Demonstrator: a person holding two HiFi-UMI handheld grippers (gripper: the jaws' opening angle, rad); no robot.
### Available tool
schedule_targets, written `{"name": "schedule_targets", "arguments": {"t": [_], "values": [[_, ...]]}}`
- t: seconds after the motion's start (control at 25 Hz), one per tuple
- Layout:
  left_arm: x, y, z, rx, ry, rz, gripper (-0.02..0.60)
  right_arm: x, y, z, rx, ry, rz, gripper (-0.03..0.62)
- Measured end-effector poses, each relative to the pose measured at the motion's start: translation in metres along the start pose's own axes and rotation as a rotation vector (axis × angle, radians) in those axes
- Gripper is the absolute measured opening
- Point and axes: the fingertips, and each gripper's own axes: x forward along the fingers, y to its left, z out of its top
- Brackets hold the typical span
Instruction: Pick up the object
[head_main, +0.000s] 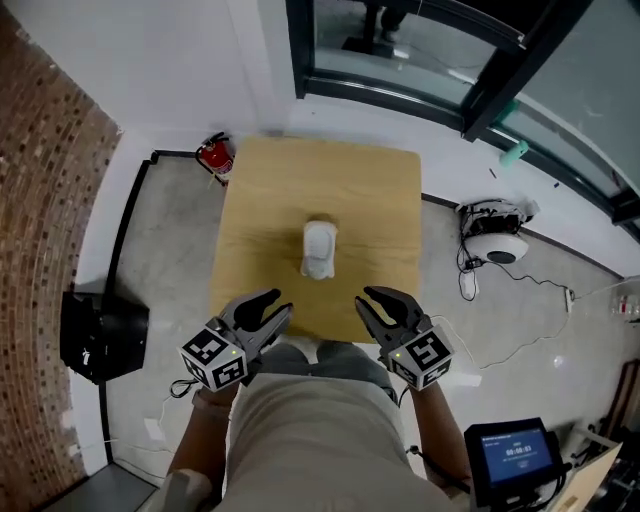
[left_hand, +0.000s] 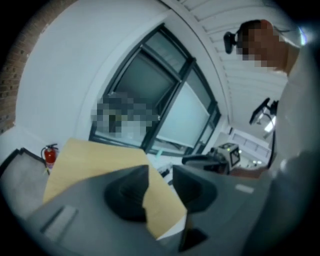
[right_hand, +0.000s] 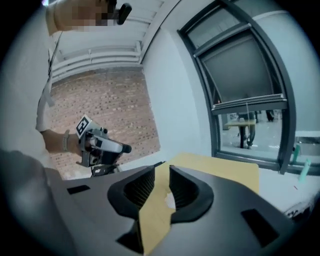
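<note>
Object (head_main: 319, 250) lies lengthwise away from person; left tool (head_main: 282, 305), right tool (head_main: 364, 300) apart, empty.

The person is holding both grippers side by side in the lower middle of the head view, with the forearms (head_main: 200, 440) reaching up from the bottom edge. The left gripper (head_main: 281, 304) is sitting just left of centre and angling toward the upper right, its jaws standing a little apart with nothing between them. The right gripper (head_main: 364, 300) is mirroring it just right of centre and angling toward the upper left, its jaws parted by a narrow gap and gripping nothing.
</note>
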Motion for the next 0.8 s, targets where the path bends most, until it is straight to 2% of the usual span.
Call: {"name": "schedule_targets", "arguments": {"t": [0.12,0.32,0.44,0.56,0.64,0.72,0.8], "values": [[0.026,0.024,0.003,-0.038,0.026,0.019,0.141,0.048,-0.017,-0.020,-0.145,0.172,0.077,0.198],[0.038,0.070,0.001,-0.114,0.033,0.010,0.141,0.140,-0.022,-0.094,-0.513,0.603,0.189,0.272],[0.038,0.089,-0.001,-0.142,0.031,-0.008,0.141,0.180,-0.019,-0.138,-0.736,0.830,0.244,0.281],[0.028,0.110,-0.009,-0.177,0.034,-0.021,0.141,0.209,-0.021,-0.188,-0.859,1.032,0.260,0.281],[0.021,0.118,-0.009,-0.195,0.028,-0.020,0.141,0.218,-0.027,-0.206,-0.907,1.085,0.206,0.281],[0.016,0.126,-0.009,-0.187,0.038,-0.012,0.141,0.228,-0.036,-0.206,-0.967,1.055,0.129,0.272],[0.010,0.136,-0.010,-0.184,0.043,-0.006,0.141,0.234,-0.038,-0.205,-0.992,1.005,0.107,0.273]]}}
